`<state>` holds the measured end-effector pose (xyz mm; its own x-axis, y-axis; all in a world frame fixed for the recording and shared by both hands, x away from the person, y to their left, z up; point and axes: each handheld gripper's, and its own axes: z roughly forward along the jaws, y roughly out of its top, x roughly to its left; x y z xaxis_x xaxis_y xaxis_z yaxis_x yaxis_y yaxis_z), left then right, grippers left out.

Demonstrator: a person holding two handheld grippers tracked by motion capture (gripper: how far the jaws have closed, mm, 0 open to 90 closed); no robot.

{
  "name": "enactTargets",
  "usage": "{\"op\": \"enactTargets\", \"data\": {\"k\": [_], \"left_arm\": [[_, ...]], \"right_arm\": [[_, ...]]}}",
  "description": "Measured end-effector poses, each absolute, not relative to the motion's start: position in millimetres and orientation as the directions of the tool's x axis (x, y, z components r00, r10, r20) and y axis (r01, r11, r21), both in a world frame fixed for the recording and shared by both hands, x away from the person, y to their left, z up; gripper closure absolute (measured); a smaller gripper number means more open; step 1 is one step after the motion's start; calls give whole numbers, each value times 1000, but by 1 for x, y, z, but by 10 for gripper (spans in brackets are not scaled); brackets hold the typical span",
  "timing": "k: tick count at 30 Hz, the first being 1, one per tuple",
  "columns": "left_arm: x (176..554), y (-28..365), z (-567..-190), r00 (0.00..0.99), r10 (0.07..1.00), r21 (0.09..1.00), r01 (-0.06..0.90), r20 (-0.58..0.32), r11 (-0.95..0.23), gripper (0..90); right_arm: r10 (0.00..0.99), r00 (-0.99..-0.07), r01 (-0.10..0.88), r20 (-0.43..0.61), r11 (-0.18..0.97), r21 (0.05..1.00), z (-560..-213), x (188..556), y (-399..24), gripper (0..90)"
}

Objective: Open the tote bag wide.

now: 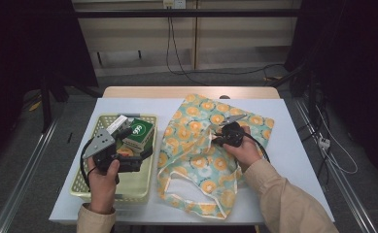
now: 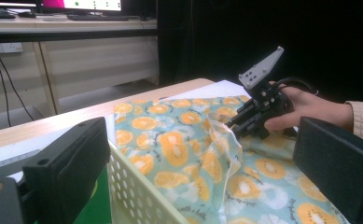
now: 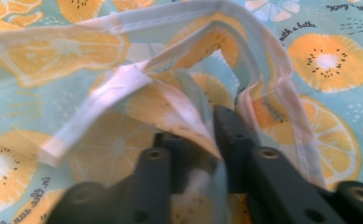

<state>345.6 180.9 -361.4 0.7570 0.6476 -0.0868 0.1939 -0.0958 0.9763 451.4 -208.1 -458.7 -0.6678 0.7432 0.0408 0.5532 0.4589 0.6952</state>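
**Soft tote, pinched at the hem**

High view: the fruit-print bag [image 1: 201,155] lies limp on the table beside the basket [image 1: 87,187]; the right gripper [image 1: 219,137] nips its rim.

Left gripper view: the left gripper [image 2: 193,177] hangs wide open over the basket, holding nothing.

Right gripper view: jaws clamped on the white hem [image 3: 188,105]. It looks light, floppy and likely to slip, so the stitched edge is the best hold.
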Motion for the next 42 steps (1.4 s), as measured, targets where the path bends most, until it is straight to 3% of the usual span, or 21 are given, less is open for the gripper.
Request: {"op": "enactTargets", "data": {"k": [3, 7, 10, 18, 27, 42], "left_arm": [[345, 181, -360, 757, 648, 977, 191, -86, -93, 37], [346, 182, -359, 757, 648, 978, 191, -88, -90, 37], [346, 182, -357, 757, 648, 978, 189, -87, -89, 37], [349, 184, -351, 743, 666, 976, 186, -66, -111, 35], [352, 178, -347, 781, 621, 970, 201, -73, -138, 34], [379, 113, -350, 860, 504, 932, 245, -82, -267, 59]], "right_arm": [[741, -671, 561, 33, 477, 677, -456, 453, -206, 890], [733, -679, 581, 43, 501, 642, -445, 453, -205, 895], [736, -669, 599, 104, 452, 661, -425, 452, -209, 894], [744, -657, 594, 121, 413, 690, -382, 450, -220, 892], [749, -656, 584, 98, 421, 694, -380, 448, -219, 889], [760, -638, 605, 123, 397, 690, -378, 450, -212, 891]]}}
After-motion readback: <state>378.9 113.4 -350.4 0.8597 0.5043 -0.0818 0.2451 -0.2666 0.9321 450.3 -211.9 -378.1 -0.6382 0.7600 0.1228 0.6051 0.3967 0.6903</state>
